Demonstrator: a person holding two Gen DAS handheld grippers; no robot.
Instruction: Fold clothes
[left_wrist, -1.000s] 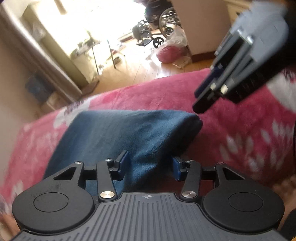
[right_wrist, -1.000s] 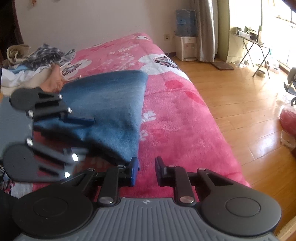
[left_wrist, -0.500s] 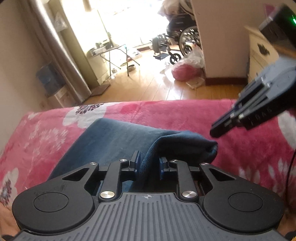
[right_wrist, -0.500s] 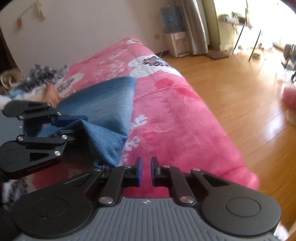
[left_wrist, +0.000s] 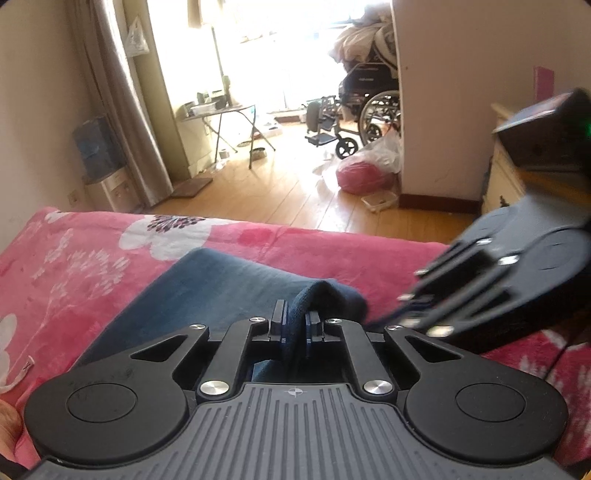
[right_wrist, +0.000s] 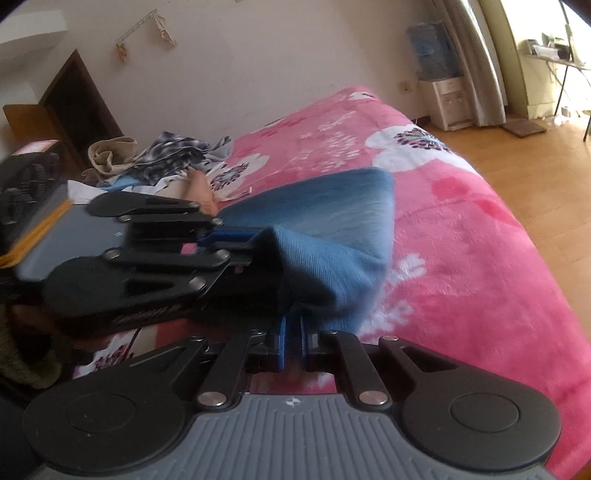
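A blue garment (left_wrist: 221, 288) lies on the pink flowered blanket (left_wrist: 92, 258) of a bed. My left gripper (left_wrist: 295, 325) is shut on a raised fold at the garment's near end. Blurred at the right of the left wrist view, my right gripper (left_wrist: 400, 314) has its tips at the same corner. In the right wrist view the blue garment (right_wrist: 332, 206) rises into a peak over the blanket (right_wrist: 461, 240). My right gripper (right_wrist: 292, 328) is shut, its blue pads pinching the hanging lower edge. My left gripper (right_wrist: 236, 245) grips the cloth from the left.
A pile of loose clothes (right_wrist: 166, 155) sits at the bed's far end, beside a bare part of a person (right_wrist: 199, 184). Wooden floor runs along the bed, with a water dispenser (right_wrist: 439, 92), a folding table (left_wrist: 221, 110), a wheelchair (left_wrist: 369, 107) and a red bag (left_wrist: 362, 173).
My left gripper went from open around the garment's end to shut on a fold and raised it. My right gripper moved in to the same corner and closed on its edge.
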